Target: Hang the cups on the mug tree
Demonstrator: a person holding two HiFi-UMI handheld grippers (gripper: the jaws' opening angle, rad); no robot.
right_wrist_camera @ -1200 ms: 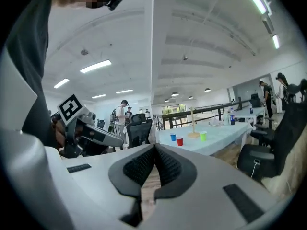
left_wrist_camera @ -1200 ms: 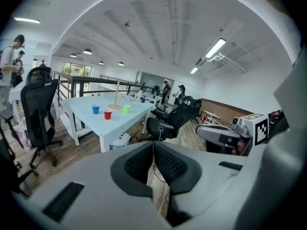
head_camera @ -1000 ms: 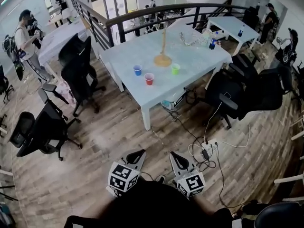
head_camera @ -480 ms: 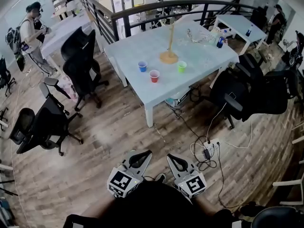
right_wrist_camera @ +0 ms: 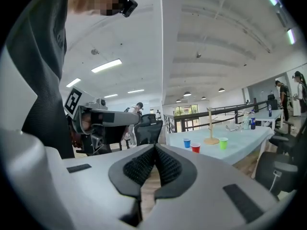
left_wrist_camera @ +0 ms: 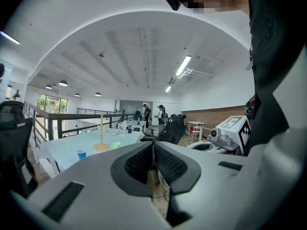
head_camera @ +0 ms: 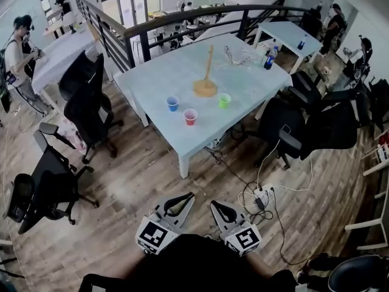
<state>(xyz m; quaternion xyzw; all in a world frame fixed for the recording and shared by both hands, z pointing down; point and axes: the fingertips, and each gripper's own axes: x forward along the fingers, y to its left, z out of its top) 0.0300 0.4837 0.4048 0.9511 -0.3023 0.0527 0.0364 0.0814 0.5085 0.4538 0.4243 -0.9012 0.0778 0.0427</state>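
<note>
Far ahead, on a pale table (head_camera: 164,72), stands a wooden mug tree (head_camera: 206,85) with bare pegs. In front of it stand a blue cup (head_camera: 172,103), a red cup (head_camera: 190,117) and a green cup (head_camera: 225,100). My left gripper (head_camera: 189,195) and right gripper (head_camera: 214,204) hang side by side close to my body, over the wooden floor, both shut and empty. The left gripper view shows shut jaws (left_wrist_camera: 153,145) with the blue cup (left_wrist_camera: 81,153) and mug tree (left_wrist_camera: 101,139) in the distance. The right gripper view shows shut jaws (right_wrist_camera: 154,148) and all three cups near the tree (right_wrist_camera: 210,128).
Black office chairs (head_camera: 88,105) stand left of the table and more (head_camera: 316,123) to its right. Cables and a power strip (head_camera: 261,198) lie on the floor right of my path. A bottle (head_camera: 268,58) stands at the table's far corner. A dark railing (head_camera: 182,23) runs behind; people stand at other tables.
Both grippers have shifted a little while staying shut and close together near my body. The table with cups has slid slightly left in the head view. The cups and tree have not moved.
</note>
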